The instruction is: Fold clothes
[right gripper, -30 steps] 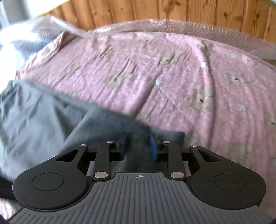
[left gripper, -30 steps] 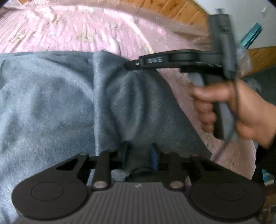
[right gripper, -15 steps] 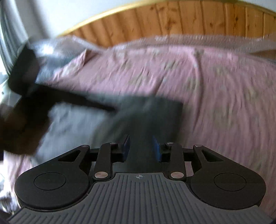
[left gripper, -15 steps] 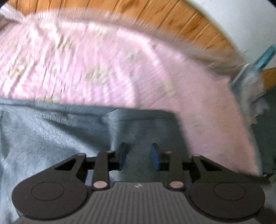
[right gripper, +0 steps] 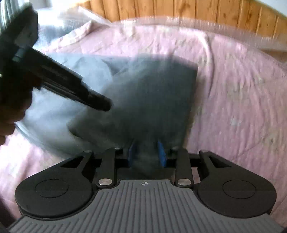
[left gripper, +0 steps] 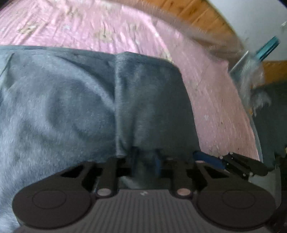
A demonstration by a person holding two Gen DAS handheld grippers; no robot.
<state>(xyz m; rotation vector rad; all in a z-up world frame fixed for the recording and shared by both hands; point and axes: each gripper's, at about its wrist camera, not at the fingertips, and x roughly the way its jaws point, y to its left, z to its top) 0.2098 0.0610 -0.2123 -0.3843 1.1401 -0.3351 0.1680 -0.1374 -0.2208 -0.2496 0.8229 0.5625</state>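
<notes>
- In the left wrist view, a grey piece of clothing (left gripper: 75, 107) is lying on a bed with a pink sheet (left gripper: 215, 100). It is covering most of the left and middle of the picture.
- The far edge of the clothing is running straight across the sheet, and a seam is going down the middle towards the camera.
- The left hand-held gripper (left gripper: 145, 161) is pinching the near edge of the grey cloth. The cloth is bunching up between its two fingers.
- At the lower right, the tip of the right hand-held gripper (left gripper: 208, 158) is poking in just beside the corner of the cloth. From here I cannot tell if it is holding anything.
- Behind the bed, a wooden wall (left gripper: 202, 12) is showing. The picture is blurry there.
- In the right wrist view, the same grey clothing (right gripper: 143, 93) is lying on the pink sheet (right gripper: 233, 89), with a folded dark part on top and a lighter part spreading to the left.
- The right hand-held gripper (right gripper: 146, 154) is pinching the near edge of the dark part between its blue pads (right gripper: 161, 154), though the blur is making this a little hard to see.
- The left hand-held gripper (right gripper: 100, 103) is reaching in from the upper left over the cloth, and a person's hand (right gripper: 12, 107) is holding it.
- Wooden boards (right gripper: 179, 9) are standing behind the bed.
</notes>
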